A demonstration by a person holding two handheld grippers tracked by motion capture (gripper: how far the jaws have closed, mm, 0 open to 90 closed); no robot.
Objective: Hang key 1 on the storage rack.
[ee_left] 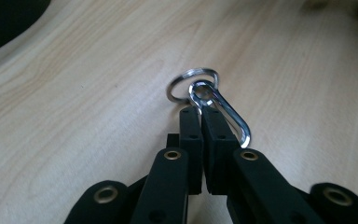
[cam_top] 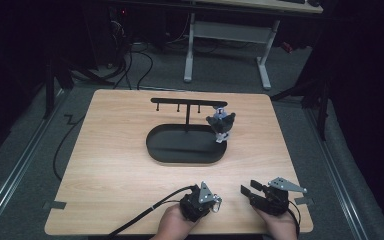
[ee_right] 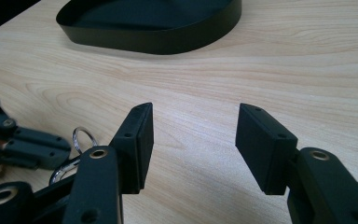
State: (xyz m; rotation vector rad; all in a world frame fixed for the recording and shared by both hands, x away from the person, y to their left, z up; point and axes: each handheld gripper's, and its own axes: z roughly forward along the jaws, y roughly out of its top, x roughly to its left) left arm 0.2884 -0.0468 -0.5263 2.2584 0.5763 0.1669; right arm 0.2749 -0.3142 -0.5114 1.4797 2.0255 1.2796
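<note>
A silver carabiner clip (ee_left: 227, 115) with a split key ring (ee_left: 182, 80) on its end sticks out from the tips of my left gripper (ee_left: 200, 112), which is shut on the clip. In the high view that gripper (cam_top: 211, 202) sits near the table's front edge, with the clip (cam_top: 216, 202) at its right. My right gripper (cam_top: 249, 187) rests just to the right of it. In its own view the right gripper (ee_right: 193, 135) is open, with bare wood between its jaws. The key ring (ee_right: 82, 136) and left gripper (ee_right: 23, 144) lie to its left.
A black oval tray (cam_top: 160, 150) stands mid-table with a black hook rack (cam_top: 187, 102) rising from it. A small dark figure keychain (cam_top: 221, 125) hangs at the rack's right end. The tray wall (ee_right: 149, 39) is ahead of the right gripper. White desk legs (cam_top: 189, 50) stand beyond the table.
</note>
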